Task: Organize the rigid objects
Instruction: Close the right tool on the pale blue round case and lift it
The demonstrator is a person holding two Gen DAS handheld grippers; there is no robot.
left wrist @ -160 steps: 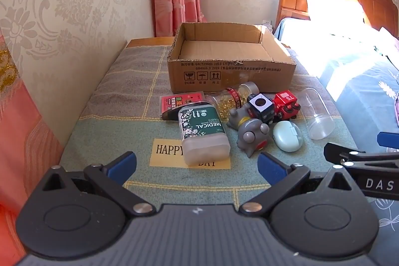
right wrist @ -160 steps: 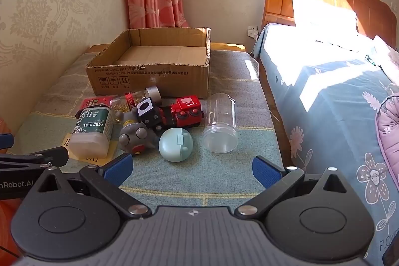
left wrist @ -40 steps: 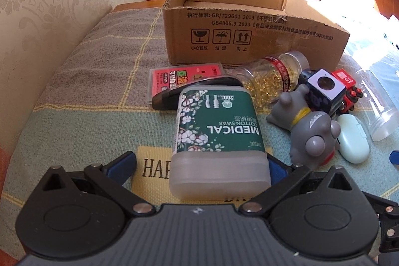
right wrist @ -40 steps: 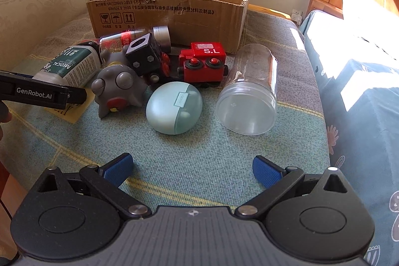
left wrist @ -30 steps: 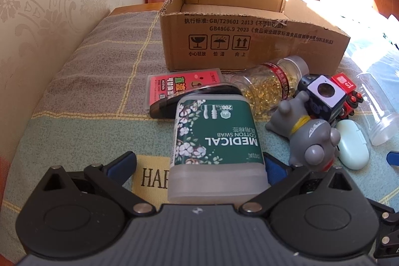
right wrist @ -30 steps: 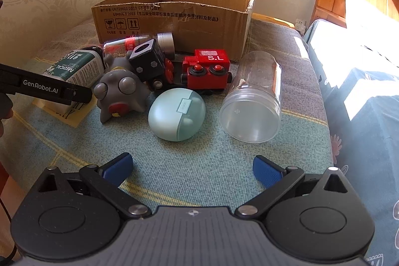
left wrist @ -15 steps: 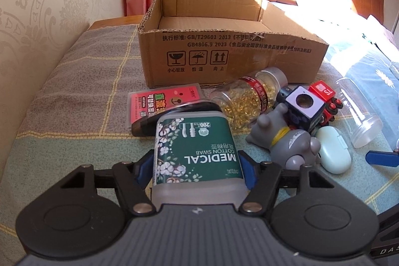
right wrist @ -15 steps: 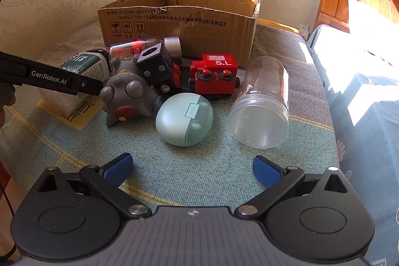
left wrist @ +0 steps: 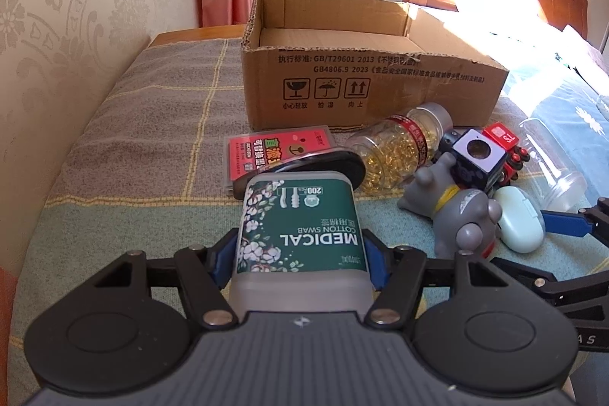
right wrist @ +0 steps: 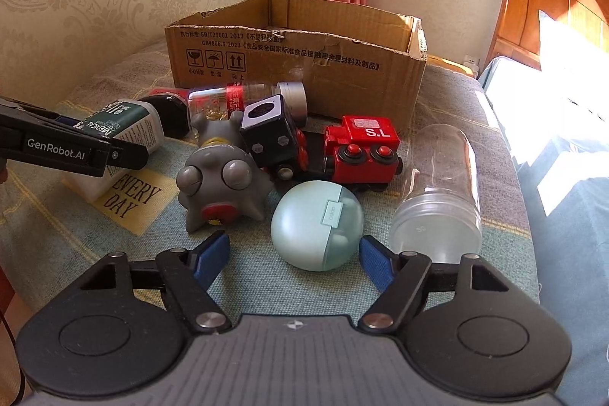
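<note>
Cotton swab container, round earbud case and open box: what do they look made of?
Cotton swab container: frosted translucent plastic, glossy green printed label. Earbud case: smooth matte pale-green plastic, probably, with a hinge seam. Cardboard box: brown corrugated cardboard, fluted torn rim.

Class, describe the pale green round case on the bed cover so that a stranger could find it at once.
Start at the open cardboard box standing on the checked cover, then come forward past the red toy train. Just in front of the train lies the pale green round case, between the grey toy animal and the clear jar. It alone is smooth, egg-like and mint-coloured, with a small square clasp.
</note>
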